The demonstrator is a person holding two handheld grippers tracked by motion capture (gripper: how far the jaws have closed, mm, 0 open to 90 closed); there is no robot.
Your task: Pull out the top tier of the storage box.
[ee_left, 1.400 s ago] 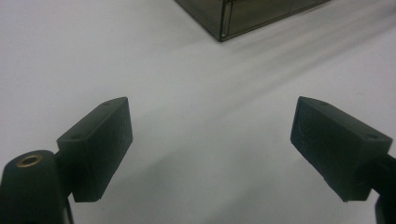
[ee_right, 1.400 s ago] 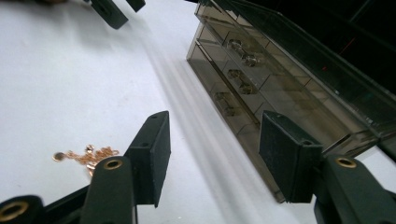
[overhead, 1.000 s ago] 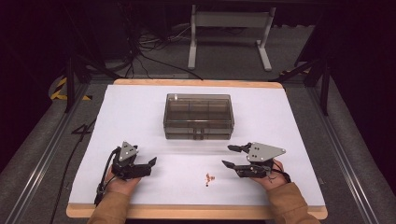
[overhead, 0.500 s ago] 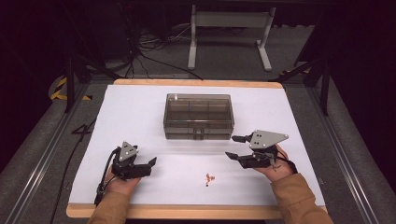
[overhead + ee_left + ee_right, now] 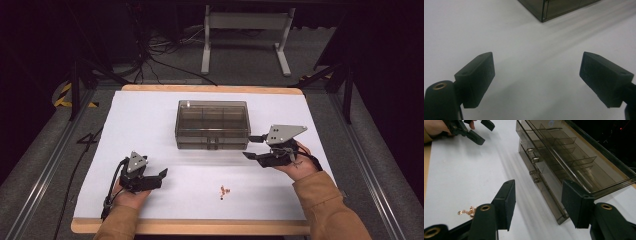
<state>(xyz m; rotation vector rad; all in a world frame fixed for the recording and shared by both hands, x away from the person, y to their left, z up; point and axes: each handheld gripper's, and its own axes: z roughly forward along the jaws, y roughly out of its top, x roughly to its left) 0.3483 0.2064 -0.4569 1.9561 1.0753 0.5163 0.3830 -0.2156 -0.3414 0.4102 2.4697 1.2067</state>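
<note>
Fingers (image 5: pixel 475 80) of your left gripper (image 5: pixel 159 175) stand wide apart with nothing between them, resting low on the white table sheet (image 5: pixel 150 120) near its front left. Small copper-coloured metal pieces (image 5: pixel 223 190) lie in a loose cluster on the sheet between your two hands, close to the front edge. Further right, your right gripper (image 5: pixel 252 147) hangs raised off the sheet, its jaws about half apart and empty, having just been closing a little; it points at the front right corner of the smoky transparent plastic compartment box (image 5: pixel 212 125), which sits shut at mid-table with its latches facing you.

Risk, in my judgement: the box is light and unanchored, so a jaw meeting the corner off-square would likely skid or turn it instead of working the latch. A low sweep of your right forearm could scatter the copper pieces, which sit near the wooden table edge (image 5: pixel 200 227).

Open sheet lies on both flanks of the box and behind it; the tightest room is at the front edge.
</note>
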